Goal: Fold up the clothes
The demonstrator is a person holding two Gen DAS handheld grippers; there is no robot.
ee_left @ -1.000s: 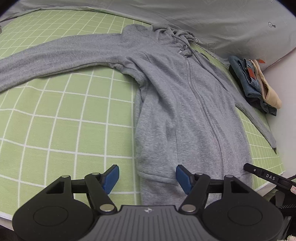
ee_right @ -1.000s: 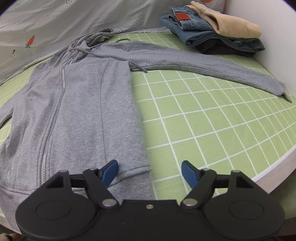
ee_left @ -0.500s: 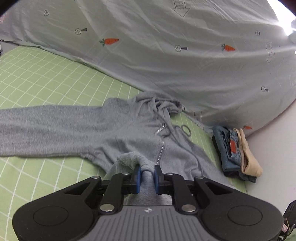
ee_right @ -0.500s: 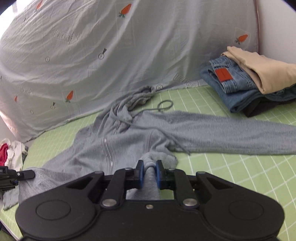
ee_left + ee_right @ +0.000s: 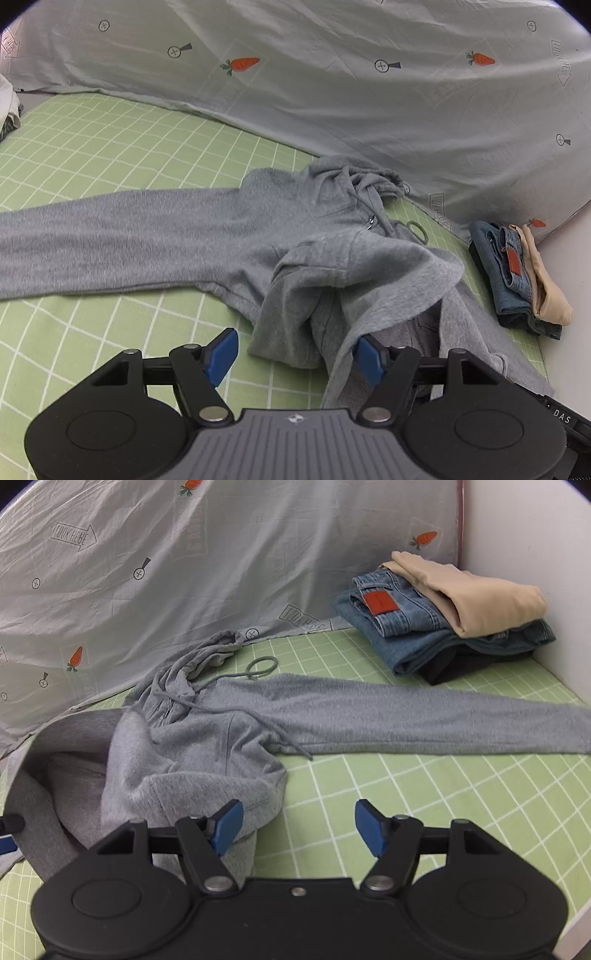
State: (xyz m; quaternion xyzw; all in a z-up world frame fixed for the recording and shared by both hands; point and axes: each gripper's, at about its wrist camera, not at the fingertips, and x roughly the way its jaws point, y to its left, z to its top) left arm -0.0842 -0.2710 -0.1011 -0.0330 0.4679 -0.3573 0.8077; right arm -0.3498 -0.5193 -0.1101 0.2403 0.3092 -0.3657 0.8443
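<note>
Bed w/ green grid sheet (image 5: 92, 177) is carrying everything; a pale printed sheet (image 5: 332, 92) w/ carrots is draping behind it. The gray hoodie (image 5: 229, 229) was lying flat a sec ago, bottom edge nearest the cameras; now that bottom edge is sitting bunched up over the chest, so the first bottom-to-top fold looks roughly dropped in but is lumpy and prob. needing smoothing, sleeves not yet folded in. Fabric is reading as soft, thick fleece, holding rounded humps; both sleeves are stretching out long and flat, hood crumpling by the sheet, zipper and cord showing. Folded pile (image 5: 443, 620) of jeans, tan and dark pieces is sitting in the corner. Left hand-held gripper (image 5: 295, 354) is opening wide, cloth loose btw pads, not pinched; right hand-held gripper (image 5: 299, 827) is opening wide too, hem just beside one pad.
</note>
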